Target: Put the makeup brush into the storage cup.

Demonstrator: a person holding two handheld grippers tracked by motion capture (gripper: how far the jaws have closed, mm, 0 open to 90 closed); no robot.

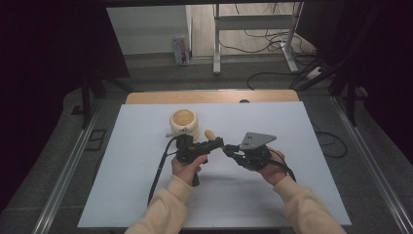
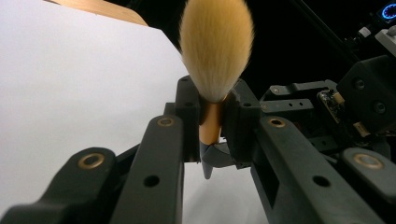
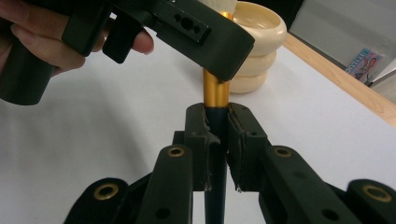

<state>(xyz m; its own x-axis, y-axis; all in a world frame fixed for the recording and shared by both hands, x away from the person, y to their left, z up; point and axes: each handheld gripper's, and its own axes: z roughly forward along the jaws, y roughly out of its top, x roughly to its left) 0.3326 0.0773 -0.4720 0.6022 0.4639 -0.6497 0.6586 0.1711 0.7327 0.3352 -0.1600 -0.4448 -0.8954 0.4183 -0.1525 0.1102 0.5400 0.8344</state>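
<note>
From above, both grippers meet over the middle of the white table, held up off the surface. The left gripper points toward the right one, and the right gripper points back at it, so their tips nearly touch. Between them is a brush; from here it is small and dim, and I can only make out a pale tuft poking up just past the left gripper's tip. A cream bowl with ridged sides sits on the table just behind the left gripper.

In the left gripper view the brush is plain to see: a full, soft head of pale golden bristles that swells and then tapers to a rounded point. Below it is a shiny gold collar, then a dark handle narrowing to a tip. The left gripper has its pads pinched on the gold collar, right under the bristles. The right gripper's dark body sits close at the right edge.

In the right gripper view, the right gripper pinches the dark blue handle, pads pressed against it on both sides. The brush runs straight up from the jaws, its gold collar disappearing under the left gripper's black jaw. The bowl stands behind.
</note>
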